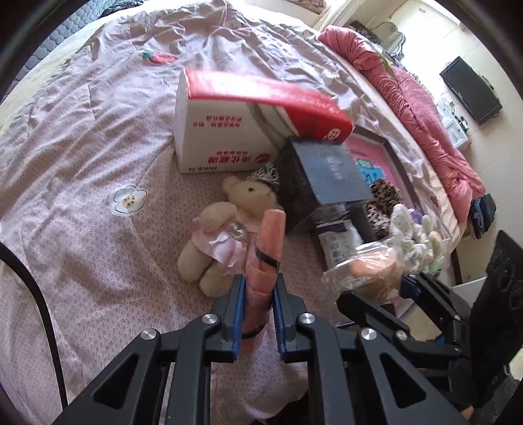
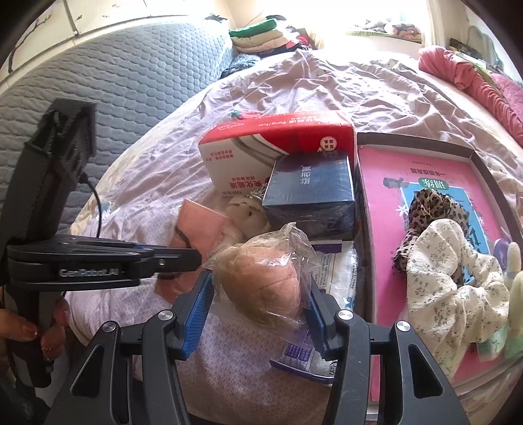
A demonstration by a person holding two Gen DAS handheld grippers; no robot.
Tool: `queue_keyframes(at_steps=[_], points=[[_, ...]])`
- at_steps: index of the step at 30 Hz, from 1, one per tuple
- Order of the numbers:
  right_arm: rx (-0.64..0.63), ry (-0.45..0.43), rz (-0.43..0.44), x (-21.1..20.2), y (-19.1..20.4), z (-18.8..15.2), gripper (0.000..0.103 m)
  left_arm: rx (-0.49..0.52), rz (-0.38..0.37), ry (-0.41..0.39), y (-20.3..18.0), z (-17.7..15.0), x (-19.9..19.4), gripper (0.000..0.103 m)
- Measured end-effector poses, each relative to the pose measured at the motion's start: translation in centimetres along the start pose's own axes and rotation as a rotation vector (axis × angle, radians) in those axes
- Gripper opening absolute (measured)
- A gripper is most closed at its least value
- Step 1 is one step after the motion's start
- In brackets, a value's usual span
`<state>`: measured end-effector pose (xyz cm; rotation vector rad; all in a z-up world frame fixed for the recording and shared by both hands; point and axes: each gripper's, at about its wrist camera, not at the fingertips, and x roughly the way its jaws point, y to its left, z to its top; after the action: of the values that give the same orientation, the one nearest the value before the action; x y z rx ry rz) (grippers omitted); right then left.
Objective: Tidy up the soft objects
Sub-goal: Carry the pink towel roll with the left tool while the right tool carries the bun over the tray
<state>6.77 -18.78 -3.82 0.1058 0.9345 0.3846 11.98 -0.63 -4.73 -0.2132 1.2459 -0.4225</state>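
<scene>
Where the tray lies open, scrunchies rest inside.

A bed fills the room, spread with a crumpled pale pink sheet. A grey quilted headboard stands at its far edge below a cream wall. Bright daylight floods the far corner. A dark screen stands against the side wall.

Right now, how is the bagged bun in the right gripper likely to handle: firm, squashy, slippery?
The bun looks soft and rounded, so the right gripper probably dents it if squeezed harder. Its loose, crinkled plastic wrap could let it slip. It seems light, since it sits between the pads without sagging.
</scene>
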Motion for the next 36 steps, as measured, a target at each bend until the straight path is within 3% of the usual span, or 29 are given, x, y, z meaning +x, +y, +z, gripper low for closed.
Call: queue_keyframes(at_steps=[9,16,36], points=[[0.016,-0.050,0.005,-2.5,-0.3,0.8,0.055,0.018,0.006,-0.055,-1.7,0.0,-3.3,0.016],[0.041,-0.110,-0.021,-5.8,-1.1,1.4,0.055,0.057,-0.001,-0.110,-5.2,0.0,-5.5,0.016],[0.196,-0.275,-0.161,-16.0,-9.5,0.8,0.055,0.191,-0.042,-0.134,-15.1,0.1,-5.9,0.016]])
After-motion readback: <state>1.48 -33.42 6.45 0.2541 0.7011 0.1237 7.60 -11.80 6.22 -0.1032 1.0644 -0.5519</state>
